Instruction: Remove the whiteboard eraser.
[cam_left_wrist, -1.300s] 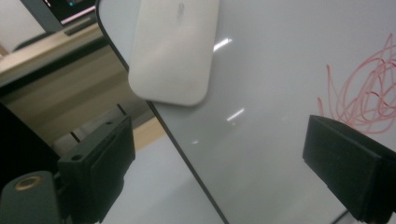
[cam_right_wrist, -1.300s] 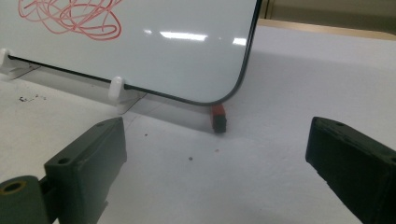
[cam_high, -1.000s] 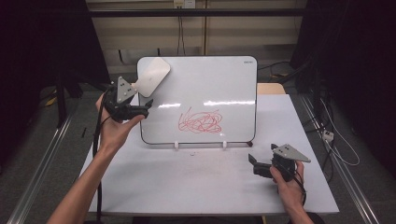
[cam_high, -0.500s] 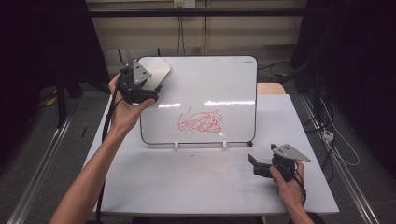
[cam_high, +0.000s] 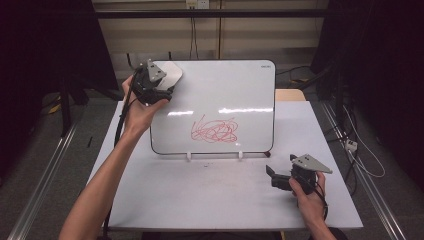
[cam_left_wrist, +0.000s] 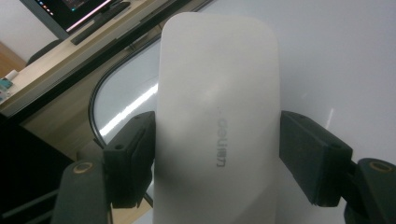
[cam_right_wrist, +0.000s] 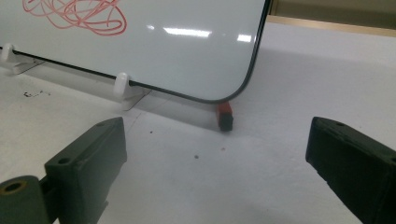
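Now the left gripper (cam_high: 159, 86), fingers clamped on the white eraser (cam_left_wrist: 217, 112), is shifting rightward at the whiteboard (cam_high: 225, 90)'s 11 o'clock corner, probably heading for the red scribble (cam_high: 214, 130), while the right gripper (cam_high: 280, 179) is idling with fingers apart.

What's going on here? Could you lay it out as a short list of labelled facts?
Setting: white table
Board: whiteboard propped on clips, red scribble in its lower middle
Left gripper: shut on white eraser, at the board's top left corner
Right gripper: open, resting on the table near the board's lower right corner
Small item: red marker behind that corner
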